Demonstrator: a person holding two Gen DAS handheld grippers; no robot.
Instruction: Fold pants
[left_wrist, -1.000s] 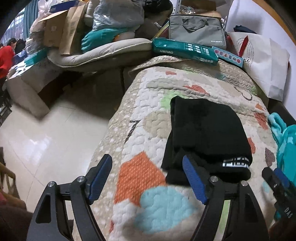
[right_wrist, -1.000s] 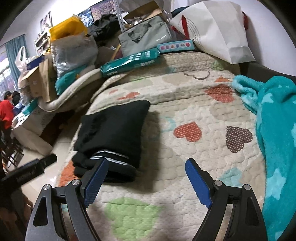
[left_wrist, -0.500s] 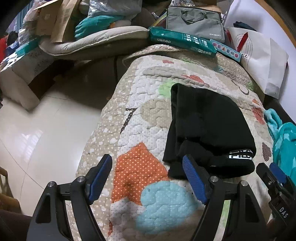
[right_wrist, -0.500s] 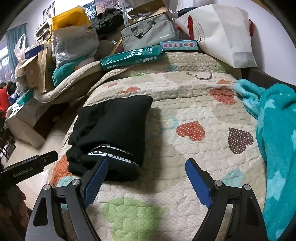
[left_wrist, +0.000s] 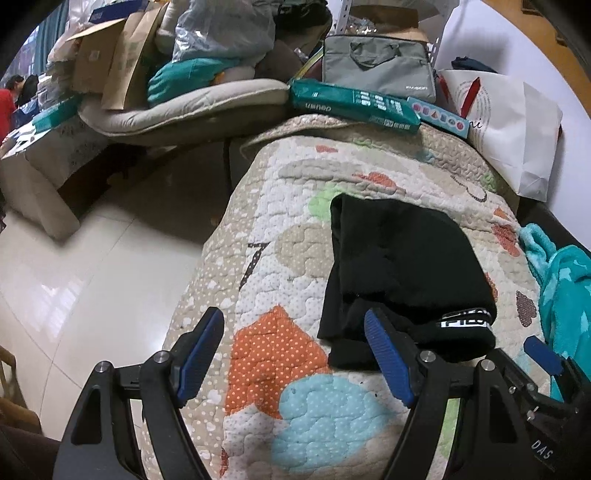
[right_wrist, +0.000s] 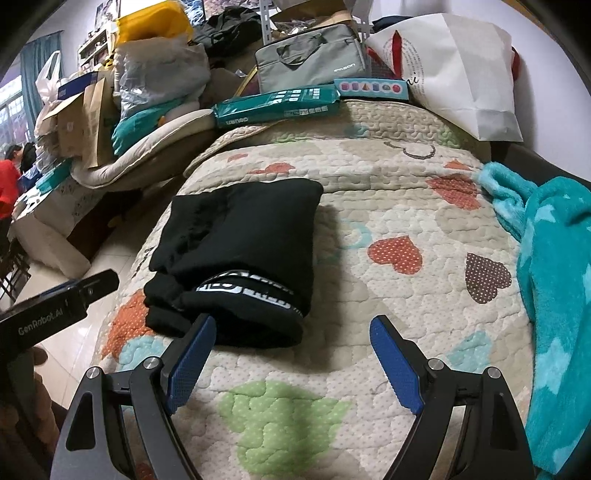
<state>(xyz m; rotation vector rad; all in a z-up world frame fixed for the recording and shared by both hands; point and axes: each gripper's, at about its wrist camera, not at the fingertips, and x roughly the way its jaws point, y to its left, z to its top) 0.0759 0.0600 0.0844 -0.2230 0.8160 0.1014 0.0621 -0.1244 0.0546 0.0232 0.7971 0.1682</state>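
Black pants (left_wrist: 399, 266) (right_wrist: 243, 243) lie folded into a compact stack on the quilted bed cover (left_wrist: 295, 236) (right_wrist: 388, 206), their white-lettered waistband facing me. My left gripper (left_wrist: 295, 350) is open just in front of the stack's near left corner, nothing between its blue pads. My right gripper (right_wrist: 291, 354) is open too, over bare quilt in front of the stack's near right corner. Each gripper shows at the edge of the other's view.
A teal fleece blanket (right_wrist: 554, 258) lies along the bed's right side. At the far end sit a green box (right_wrist: 277, 103), a grey bag (right_wrist: 310, 62) and a white paper bag (right_wrist: 454, 70). The bed drops to tiled floor (left_wrist: 74, 280) on the left, with piled boxes and cushions beyond.
Both views have shifted a little: the pants now sit slightly nearer the middle of the right wrist view. Both grippers stay open and empty, and the pants have not moved.
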